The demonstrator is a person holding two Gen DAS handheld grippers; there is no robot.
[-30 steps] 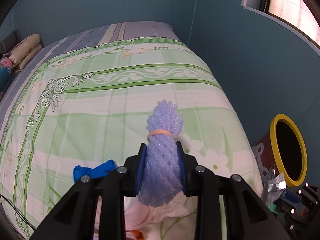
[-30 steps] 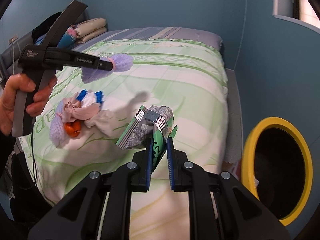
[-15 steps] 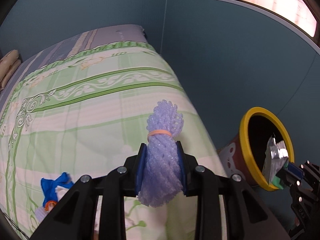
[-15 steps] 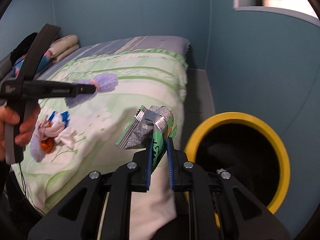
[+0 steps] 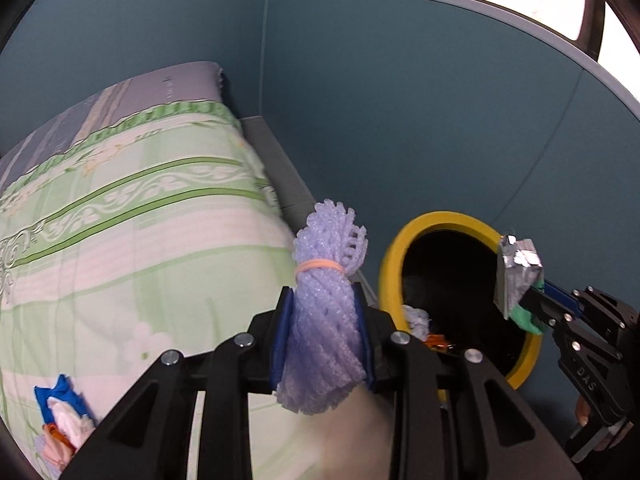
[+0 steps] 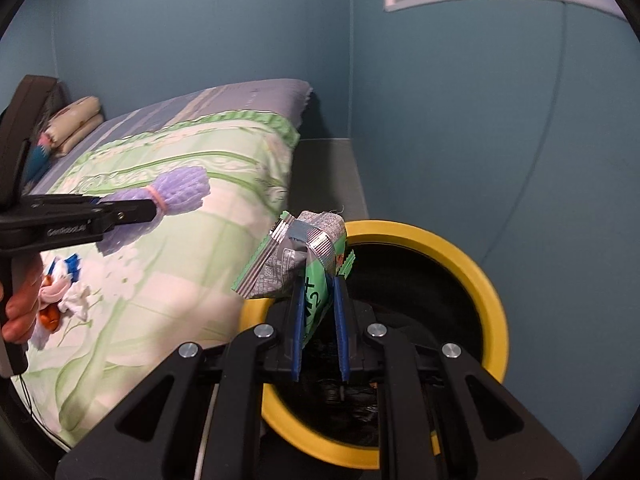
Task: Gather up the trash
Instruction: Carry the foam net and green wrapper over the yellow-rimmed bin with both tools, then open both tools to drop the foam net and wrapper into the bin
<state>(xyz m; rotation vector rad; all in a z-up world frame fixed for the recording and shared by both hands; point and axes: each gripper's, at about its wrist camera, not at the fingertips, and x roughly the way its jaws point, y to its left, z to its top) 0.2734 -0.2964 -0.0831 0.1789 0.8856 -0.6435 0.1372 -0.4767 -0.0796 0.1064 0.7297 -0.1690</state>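
Left gripper [image 5: 322, 334] clamped on one purple foam net [image 5: 324, 312]: bundle squeezed between both blue pads, top half sticking out past the fingertips, tail hanging below them. One orange rubber band [image 5: 319, 266] around the net just above the pads. Seen from the right wrist camera: same net [image 6: 176, 192] carried over the bed edge, not over the bin.

Right gripper [image 6: 318, 320] clenched on one green-and-silver snack wrapper [image 6: 296, 260]. Green end pinched between the two pads, crumpled silver end flaring out beyond the tips, leaning left. Held right at the mouth of the trash bin [image 6: 476, 276], over the near-left part of the yellow rim. Same wrapper [image 5: 516, 280] in the left wrist camera, at the bin's right rim against the black opening.

One bin [image 5: 390, 264], yellow rim, dark inside, on the floor just beside the bed [image 5: 140, 240]. Already inside near the rim: one purple net piece [image 5: 416, 318] and something orange [image 5: 436, 339], too small to identify.

One small trash pile [image 6: 60, 300] on the green floral quilt: white, blue, orange and purple bits touching each other, piece count unclear. Well apart from both grippers.

Two pillows [image 6: 74, 126] stacked at the far end of the bed.
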